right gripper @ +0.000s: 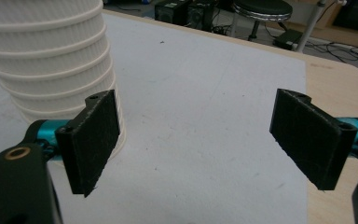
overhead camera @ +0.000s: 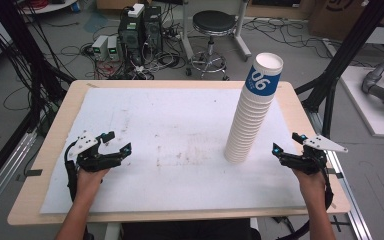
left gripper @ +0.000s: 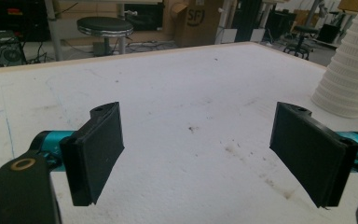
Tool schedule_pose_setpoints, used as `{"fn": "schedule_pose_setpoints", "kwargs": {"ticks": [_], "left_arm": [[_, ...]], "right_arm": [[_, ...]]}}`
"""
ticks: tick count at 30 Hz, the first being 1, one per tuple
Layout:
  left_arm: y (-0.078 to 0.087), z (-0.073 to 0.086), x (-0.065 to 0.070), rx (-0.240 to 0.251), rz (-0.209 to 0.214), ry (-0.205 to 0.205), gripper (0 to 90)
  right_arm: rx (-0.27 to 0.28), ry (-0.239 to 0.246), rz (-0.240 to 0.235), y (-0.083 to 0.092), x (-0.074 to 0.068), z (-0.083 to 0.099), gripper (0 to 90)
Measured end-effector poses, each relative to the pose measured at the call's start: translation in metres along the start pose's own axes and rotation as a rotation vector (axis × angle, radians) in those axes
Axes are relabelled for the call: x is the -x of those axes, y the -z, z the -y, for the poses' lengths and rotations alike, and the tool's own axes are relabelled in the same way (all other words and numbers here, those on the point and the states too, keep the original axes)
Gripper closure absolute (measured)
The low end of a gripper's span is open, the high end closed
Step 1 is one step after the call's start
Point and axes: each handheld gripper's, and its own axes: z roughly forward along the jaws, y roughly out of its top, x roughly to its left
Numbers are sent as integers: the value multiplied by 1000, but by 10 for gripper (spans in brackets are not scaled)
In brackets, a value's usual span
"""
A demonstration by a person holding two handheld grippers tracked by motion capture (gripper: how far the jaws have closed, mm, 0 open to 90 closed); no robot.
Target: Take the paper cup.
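A tall upright stack of paper cups [overhead camera: 254, 110] stands on the table's right half, just left of the empty, wide-open right gripper [overhead camera: 286, 143], well apart from the equally open left gripper [overhead camera: 116, 142].

A tall stack of paper cups [overhead camera: 254, 112] stood on a sheet [overhead camera: 180, 145] covering most of the table [overhead camera: 47, 150], toward its right side. The left gripper [overhead camera: 114, 142] hung over the sheet's near-left part, well apart from the stack; the right gripper [overhead camera: 286, 143] sat just right of the stack's base, near the sheet's right edge. Beyond the table's far edge, a stool [overhead camera: 212, 40] stood on the floor, with computer towers [overhead camera: 140, 30] to its left.
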Motion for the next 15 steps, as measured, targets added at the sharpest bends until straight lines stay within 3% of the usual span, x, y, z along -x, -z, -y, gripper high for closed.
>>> {"fn": "schedule_pose_setpoints", "kwargs": {"ticks": [6, 10, 15], "left_arm": [[3, 3, 1, -4, -8, 8, 171], [6, 3, 1, -12, -3, -8, 172], [14, 4, 4, 17, 1, 19, 172]], "right_arm": [[9, -16, -8, -3, 4, 0, 159], [28, -21, -25, 0, 4, -3, 159], [92, -31, -69, 12, -2, -19, 159]]}}
